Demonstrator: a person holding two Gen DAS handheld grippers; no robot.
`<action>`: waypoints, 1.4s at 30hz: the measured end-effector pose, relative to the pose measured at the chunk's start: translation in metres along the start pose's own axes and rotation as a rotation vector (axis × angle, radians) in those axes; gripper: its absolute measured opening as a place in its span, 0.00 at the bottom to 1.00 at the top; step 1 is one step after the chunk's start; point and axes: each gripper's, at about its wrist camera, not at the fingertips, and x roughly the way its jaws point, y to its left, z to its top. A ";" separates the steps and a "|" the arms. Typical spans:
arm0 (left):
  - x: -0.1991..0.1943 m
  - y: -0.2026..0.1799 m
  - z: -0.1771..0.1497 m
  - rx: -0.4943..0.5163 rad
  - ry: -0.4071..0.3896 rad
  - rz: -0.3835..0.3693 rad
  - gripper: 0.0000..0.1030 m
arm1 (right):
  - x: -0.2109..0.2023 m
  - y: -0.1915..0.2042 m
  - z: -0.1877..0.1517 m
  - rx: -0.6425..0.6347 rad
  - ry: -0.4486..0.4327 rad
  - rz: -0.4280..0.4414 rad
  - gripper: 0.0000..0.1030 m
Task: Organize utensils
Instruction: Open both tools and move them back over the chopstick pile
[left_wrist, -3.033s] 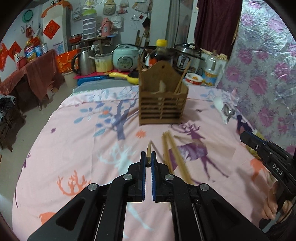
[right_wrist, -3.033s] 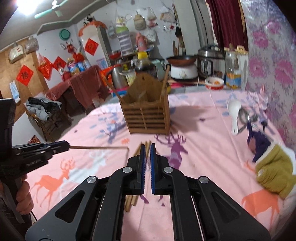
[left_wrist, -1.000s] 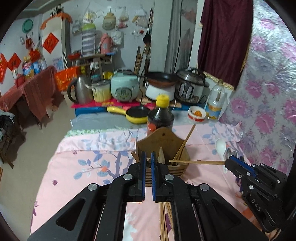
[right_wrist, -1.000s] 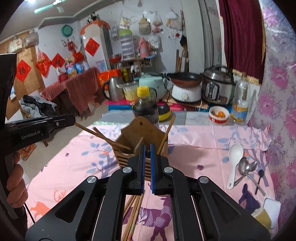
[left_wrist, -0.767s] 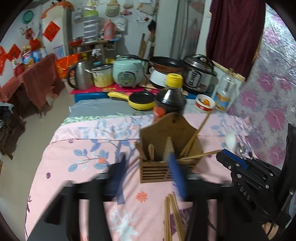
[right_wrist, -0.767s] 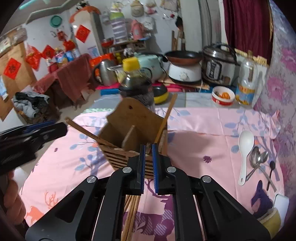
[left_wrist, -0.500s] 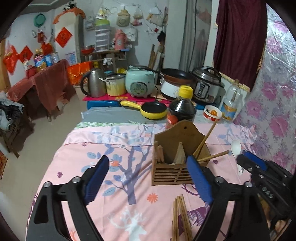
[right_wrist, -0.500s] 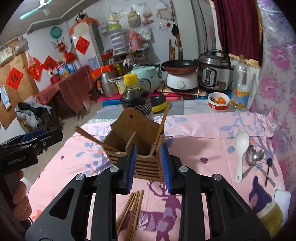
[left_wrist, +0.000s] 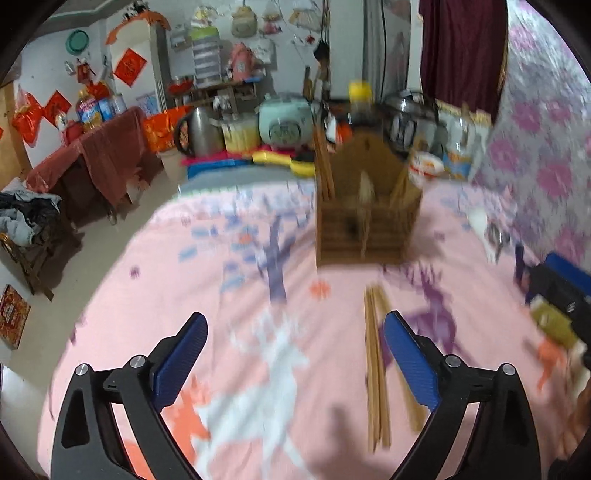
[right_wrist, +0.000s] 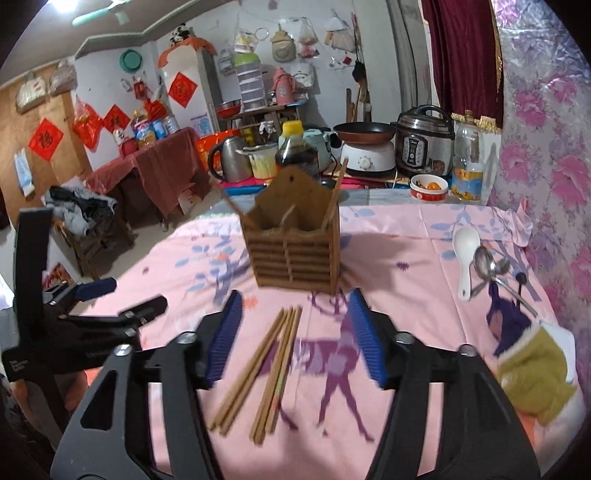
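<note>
In the left wrist view, blurred by motion, the left gripper (left_wrist: 295, 334) hangs over the pink cloth (left_wrist: 207, 295) with its jaws spread wide and nothing between them. The holder (left_wrist: 364, 225), a slatted wooden box with a peaked back, stands upright beyond it, with a few sticks leaning in its compartments. The loose chopsticks (left_wrist: 376, 369) lie flat in front of the holder, just inside the gripper's right jaw, pointing roughly toward the holder. In the right wrist view the right gripper (right_wrist: 295, 336) is likewise wide and empty, and the chopsticks (right_wrist: 266, 365) lie fanned between its jaws, in front of the holder (right_wrist: 293, 236). They look light, stiff and thin, so they will likely roll or slip on the soft cloth; a pinch near mid-length on one or a pair should keep them from tipping. To the holder's right lie a white spoon (right_wrist: 466, 254) and metal spoons (right_wrist: 487, 264), which look heavier and smoother. The cloth is wrinkled and printed with deer and trees. Behind the holder stands a dark bottle (right_wrist: 295, 151), and further back a cluttered kitchen with cookers and a kettle.
</note>
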 end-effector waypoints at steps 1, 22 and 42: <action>0.007 0.000 -0.014 0.003 0.028 -0.003 0.92 | -0.001 0.000 -0.007 0.001 -0.001 0.002 0.72; 0.096 -0.033 -0.052 0.031 0.267 -0.057 0.92 | 0.058 -0.056 -0.082 0.271 0.173 0.070 0.74; 0.111 0.034 -0.048 -0.199 0.287 0.002 0.92 | 0.061 -0.060 -0.084 0.265 0.190 0.046 0.74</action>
